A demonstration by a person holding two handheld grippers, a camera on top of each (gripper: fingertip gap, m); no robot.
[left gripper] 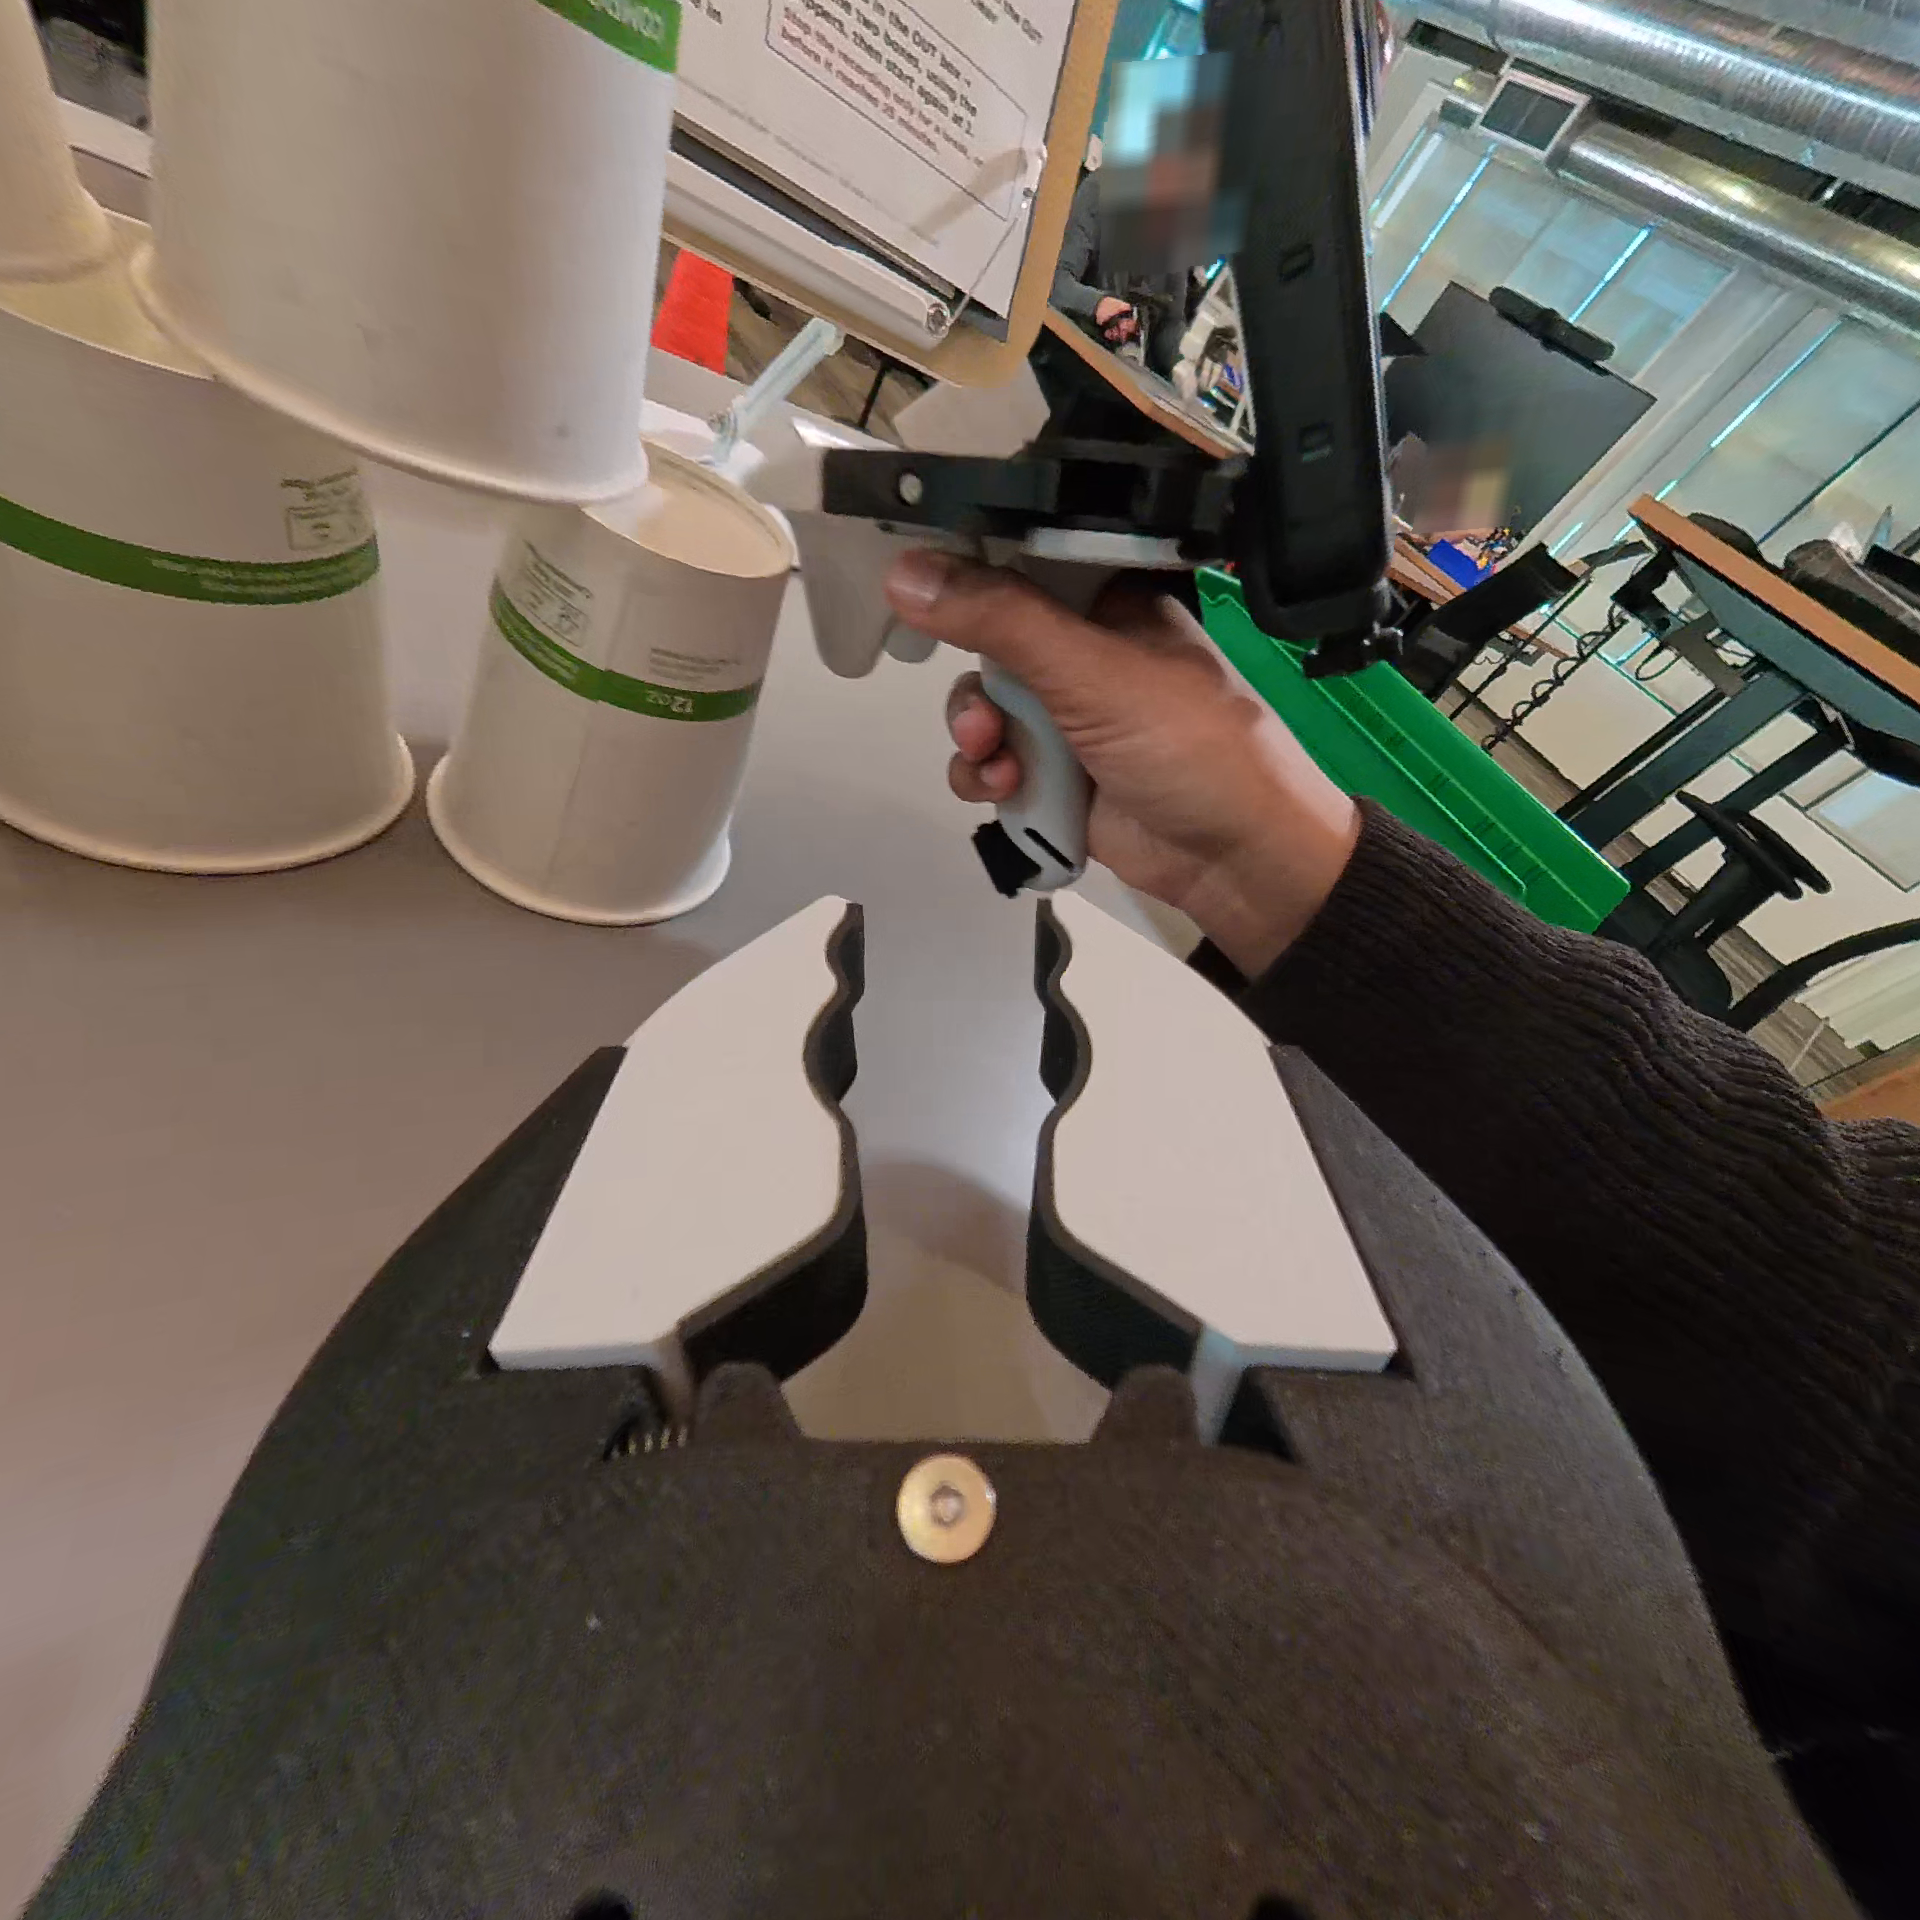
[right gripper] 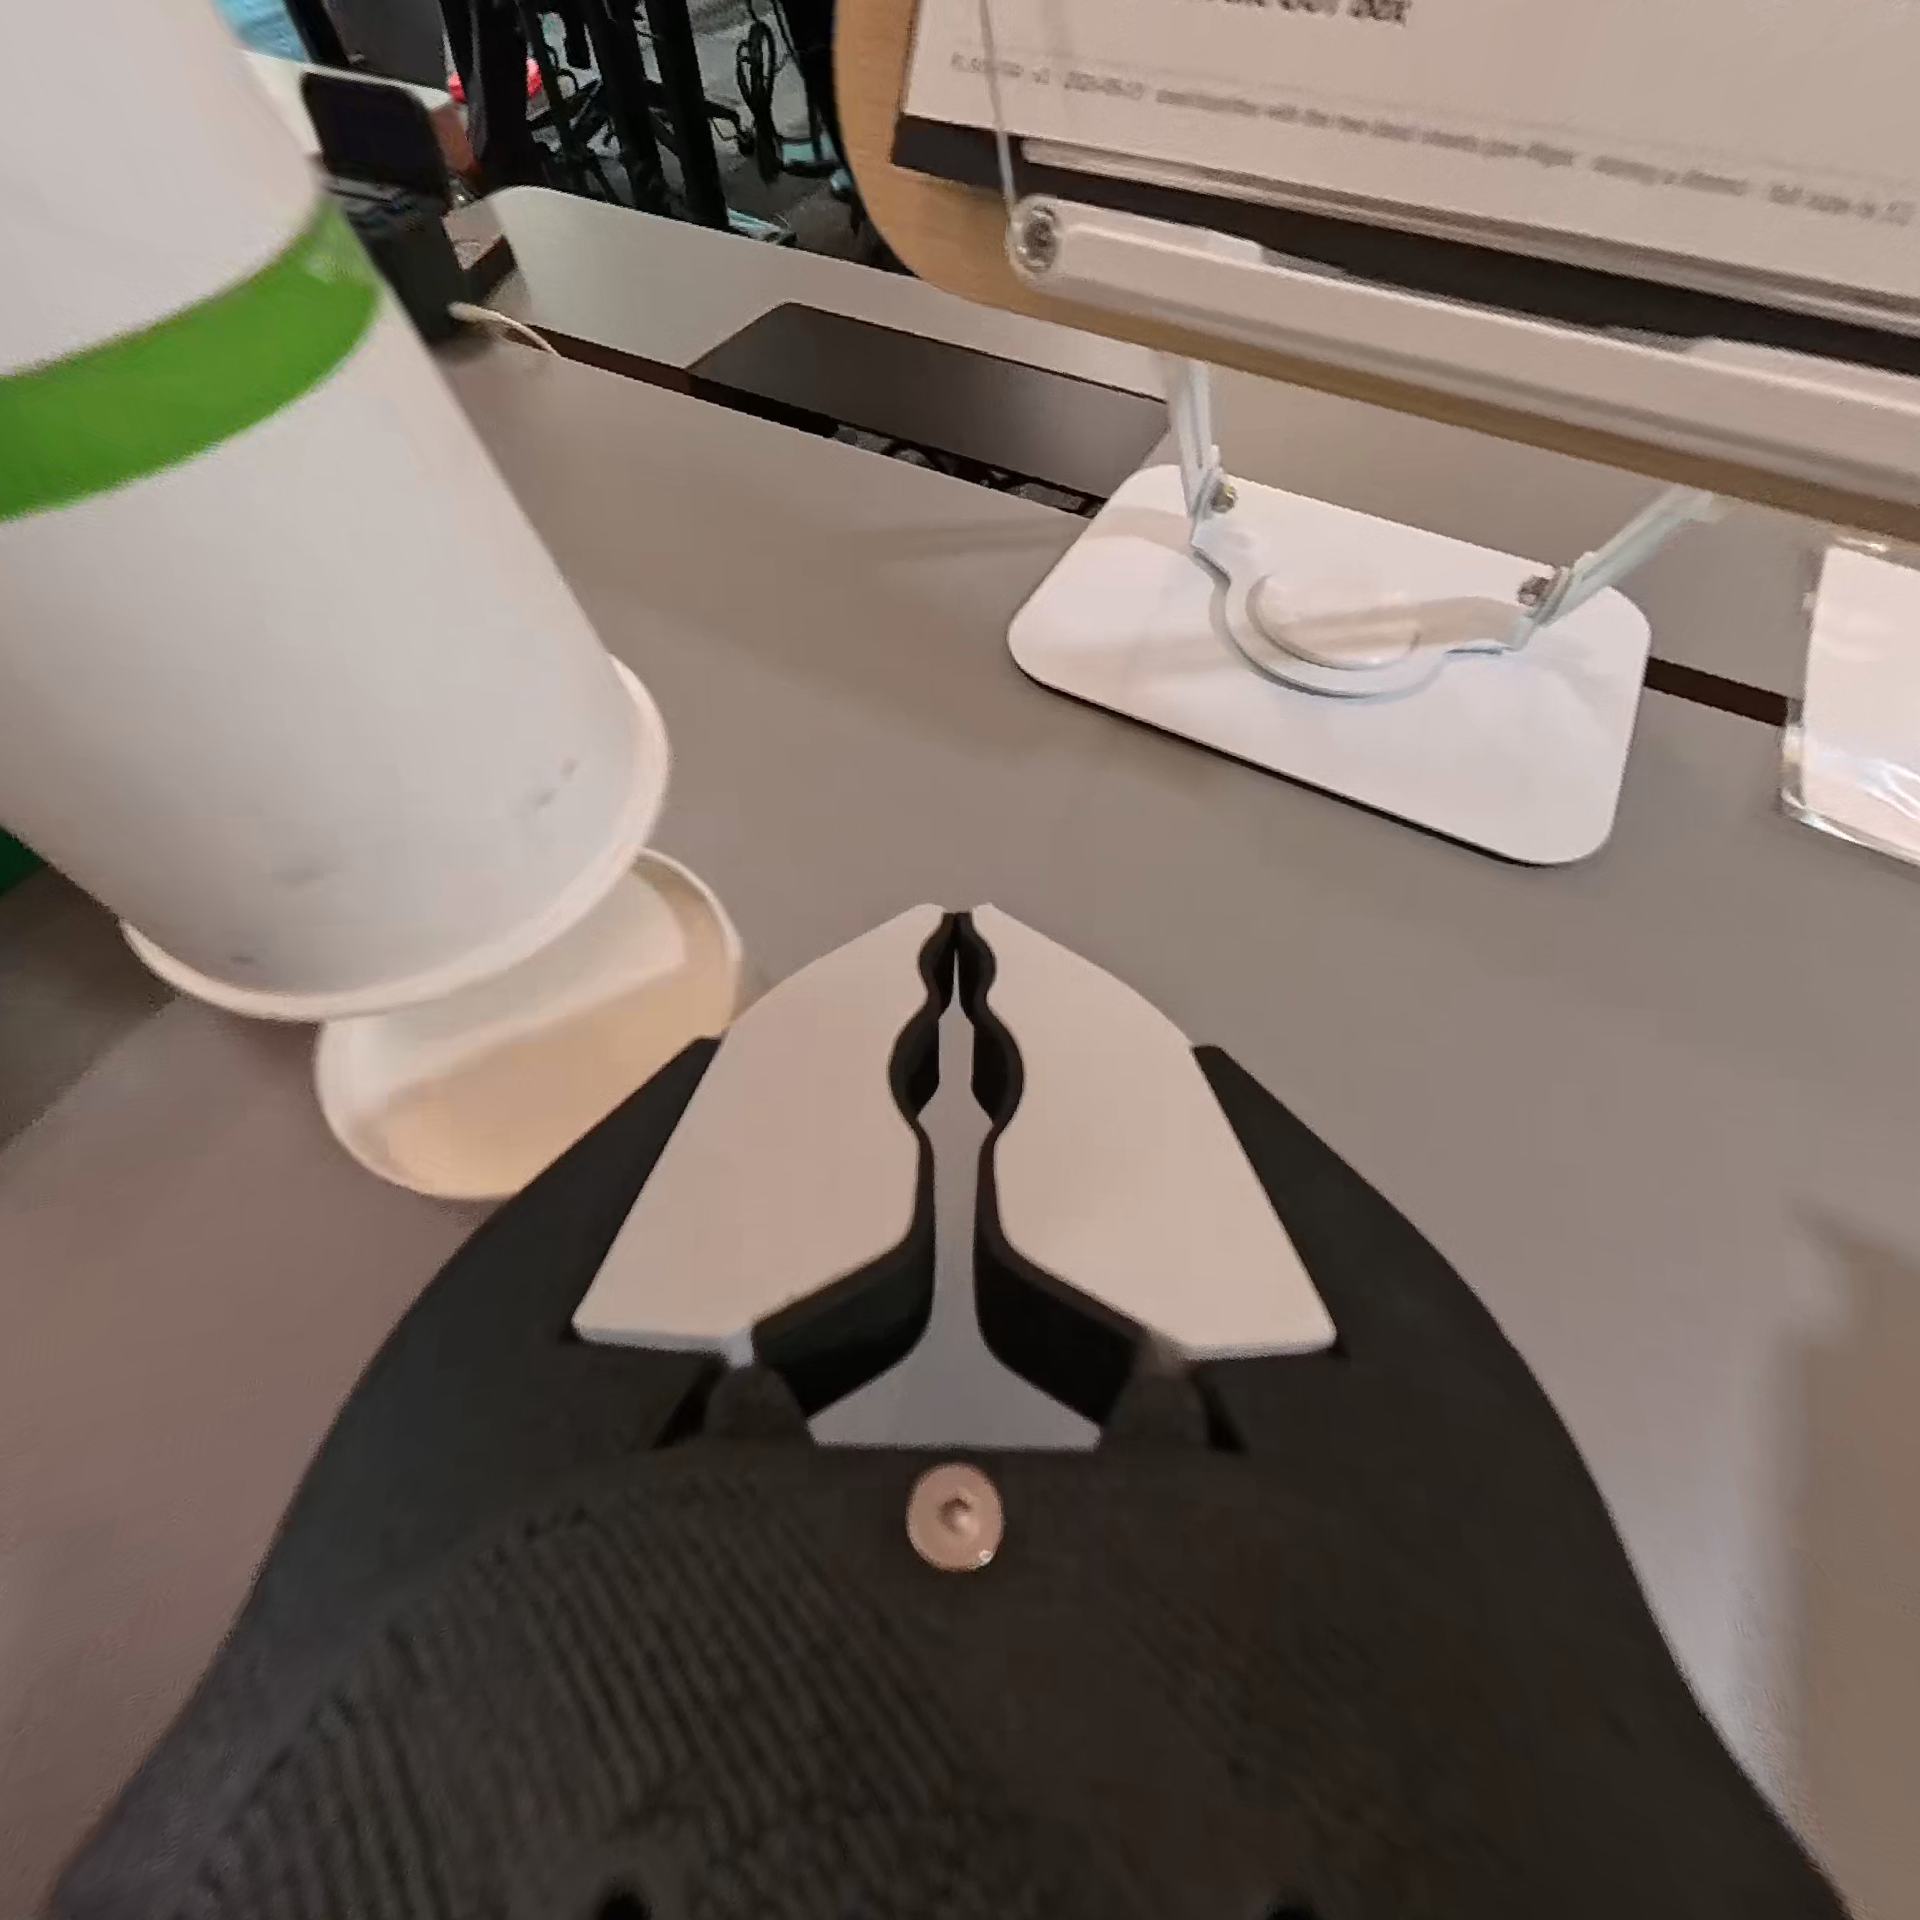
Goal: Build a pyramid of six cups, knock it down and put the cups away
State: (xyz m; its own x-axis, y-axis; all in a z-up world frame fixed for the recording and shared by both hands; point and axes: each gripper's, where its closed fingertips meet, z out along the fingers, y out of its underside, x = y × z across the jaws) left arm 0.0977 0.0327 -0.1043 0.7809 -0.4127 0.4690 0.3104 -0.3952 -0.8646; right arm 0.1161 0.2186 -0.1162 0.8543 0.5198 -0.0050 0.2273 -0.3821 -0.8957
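Note:
Several white paper cups with green bands stand upside down on the grey table (left gripper: 208, 1039). One cup (left gripper: 613, 717) stands just ahead of my left gripper (left gripper: 948, 920), another (left gripper: 177, 623) to its left. A third cup (left gripper: 416, 229) leans tilted on top of them, blurred. My left gripper is open and empty, low over the table. My right gripper (right gripper: 961, 920) is shut with nothing between its fingers, just right of the tilted cup (right gripper: 270, 623) and the cup under it (right gripper: 499, 1081). A hand (left gripper: 1122, 727) holds the right gripper's handle.
A document stand with a white base (right gripper: 1330, 675) and a wooden board (right gripper: 1351, 343) rises behind the cups. A green bin (left gripper: 1403, 758) lies to the right. A sheet in a clear sleeve (right gripper: 1860, 707) lies at the far right. Another cup (left gripper: 31, 156) shows at the top left.

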